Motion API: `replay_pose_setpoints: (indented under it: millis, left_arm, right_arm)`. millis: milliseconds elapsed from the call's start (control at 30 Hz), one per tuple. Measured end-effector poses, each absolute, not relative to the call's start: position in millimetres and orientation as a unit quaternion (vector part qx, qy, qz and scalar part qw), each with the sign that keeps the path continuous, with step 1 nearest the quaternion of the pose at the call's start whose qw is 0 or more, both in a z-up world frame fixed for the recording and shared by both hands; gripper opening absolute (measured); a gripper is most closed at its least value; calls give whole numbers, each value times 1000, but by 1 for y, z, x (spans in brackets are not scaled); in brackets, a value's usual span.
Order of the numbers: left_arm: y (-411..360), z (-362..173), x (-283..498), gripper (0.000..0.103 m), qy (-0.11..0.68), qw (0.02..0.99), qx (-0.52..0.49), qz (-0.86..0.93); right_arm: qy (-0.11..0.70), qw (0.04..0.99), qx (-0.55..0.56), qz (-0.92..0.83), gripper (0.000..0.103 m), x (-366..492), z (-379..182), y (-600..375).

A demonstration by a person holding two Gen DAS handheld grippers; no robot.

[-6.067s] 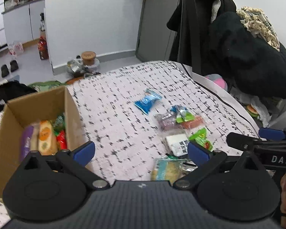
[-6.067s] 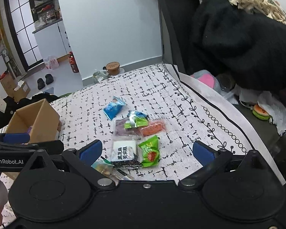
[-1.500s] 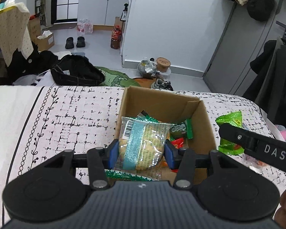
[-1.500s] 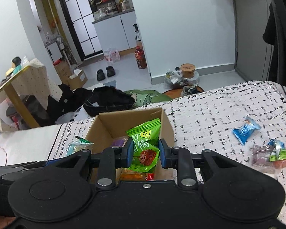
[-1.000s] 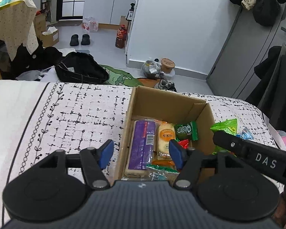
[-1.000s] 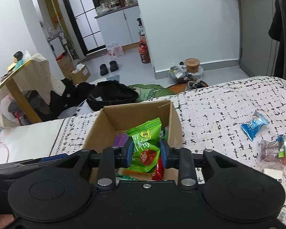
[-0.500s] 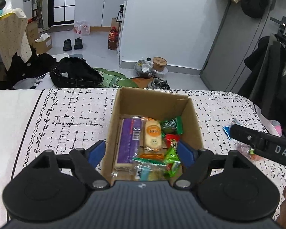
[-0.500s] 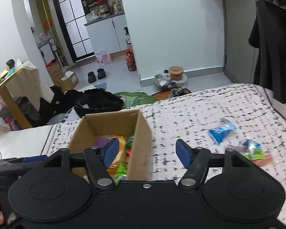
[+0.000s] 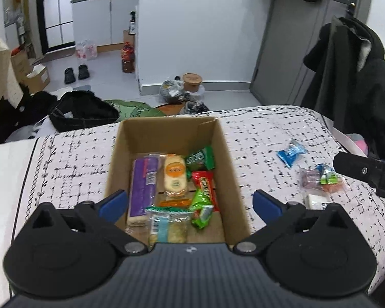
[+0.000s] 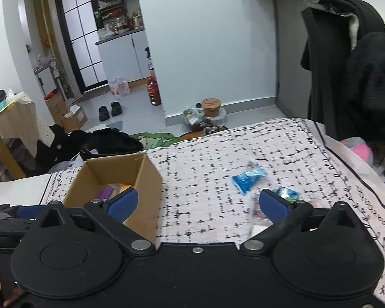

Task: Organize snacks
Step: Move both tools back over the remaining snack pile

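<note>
Bed w/ patterned cover carries cardboard box, snacks inside: purple bar, red pkt. Blue pkt loose on cover, R of box. L tool wide open, empty, above box. R tool wide open, empty.

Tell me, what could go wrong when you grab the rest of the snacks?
The snack pile by the right gripper lies bunched together, so the open jaws might pinch two packets or nudge the blue packet away. The cardboard box is light and could slide if bumped.
</note>
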State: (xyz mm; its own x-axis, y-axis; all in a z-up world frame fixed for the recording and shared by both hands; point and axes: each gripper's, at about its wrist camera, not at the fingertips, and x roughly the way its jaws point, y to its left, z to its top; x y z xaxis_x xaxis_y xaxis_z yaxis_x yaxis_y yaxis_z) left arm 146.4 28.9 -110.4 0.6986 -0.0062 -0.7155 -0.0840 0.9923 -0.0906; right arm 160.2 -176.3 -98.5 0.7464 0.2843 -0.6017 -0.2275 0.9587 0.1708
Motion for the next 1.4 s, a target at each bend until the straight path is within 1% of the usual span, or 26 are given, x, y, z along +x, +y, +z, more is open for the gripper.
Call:
replay_pose_setpoints:
  millis: [267,833,933,1000,1233,1400]
  left_arm:
    - [9,-106,150,103,378,925,-36,-16]
    - [-44,-118,169,103,401,911,4,-94]
    - [-50,-121,172,103,405,909,6,-101]
    - [-54,-121,174,103,404,909,6,-105]
    - [-75,-123,189,103,404,908,-10,-110]
    - [-93,-129,200,103,413,903,-17,-117]
  right_arm:
    - [323,937,48,123,103,149,-95,-200]
    - [345,933,66,82,102,140,-112,-252]
    - [354,930,69,72,99,142,-117,-259]
    - [361,927,75,67,95,146,-121,-264]
    - [366,925,78,59,93,152,-129,-280]
    - [373,922,86,51,90,157,-139,-294]
